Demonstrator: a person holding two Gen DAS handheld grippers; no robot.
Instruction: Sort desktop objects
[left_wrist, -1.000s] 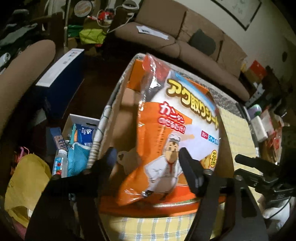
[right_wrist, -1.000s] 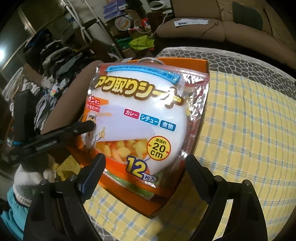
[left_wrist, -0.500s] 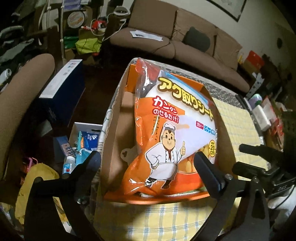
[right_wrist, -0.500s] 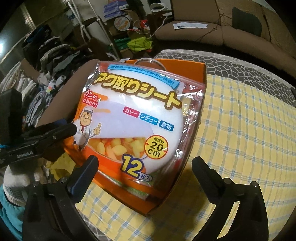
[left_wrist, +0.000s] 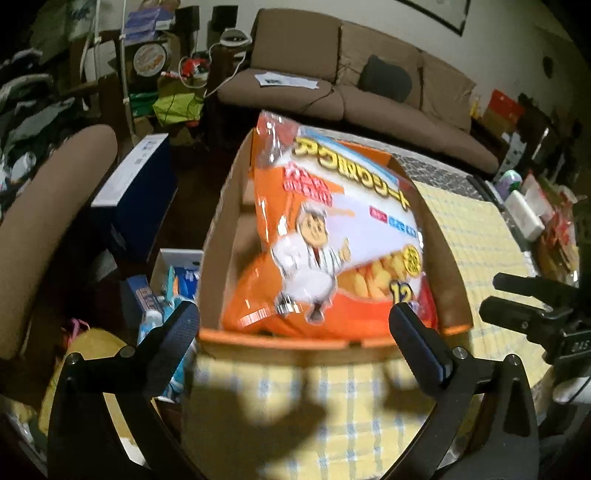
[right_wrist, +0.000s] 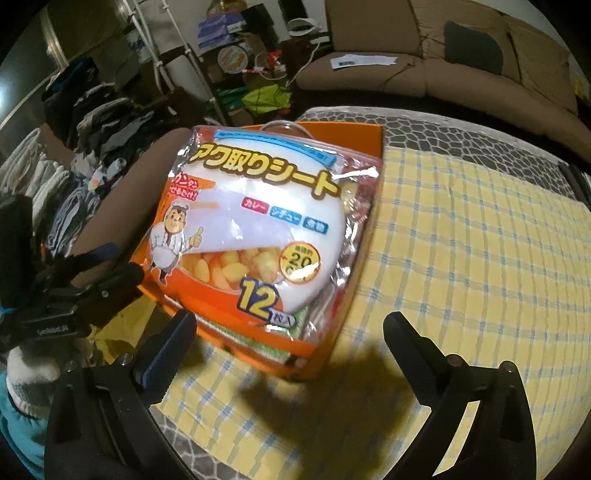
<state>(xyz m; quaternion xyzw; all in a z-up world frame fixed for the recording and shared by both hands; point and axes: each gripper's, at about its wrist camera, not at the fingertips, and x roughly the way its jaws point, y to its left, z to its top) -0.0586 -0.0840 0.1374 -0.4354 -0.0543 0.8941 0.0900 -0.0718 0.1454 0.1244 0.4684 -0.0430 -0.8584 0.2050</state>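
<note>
Sheet packet (left_wrist: 332, 236) lies in orange box (left_wrist: 332, 334), beyond both grippers (left gripper (left_wrist: 293, 328), right gripper (right_wrist: 290, 334)); jaws wide open, empty, angled downward.

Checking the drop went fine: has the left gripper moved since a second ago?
Yes. The left gripper has backed away from the orange box; its open jaws now clear the packet.

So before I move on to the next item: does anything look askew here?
The sheet packet lies tilted in the orange box, its top edge riding over the box's far wall rather than flat inside.
</note>
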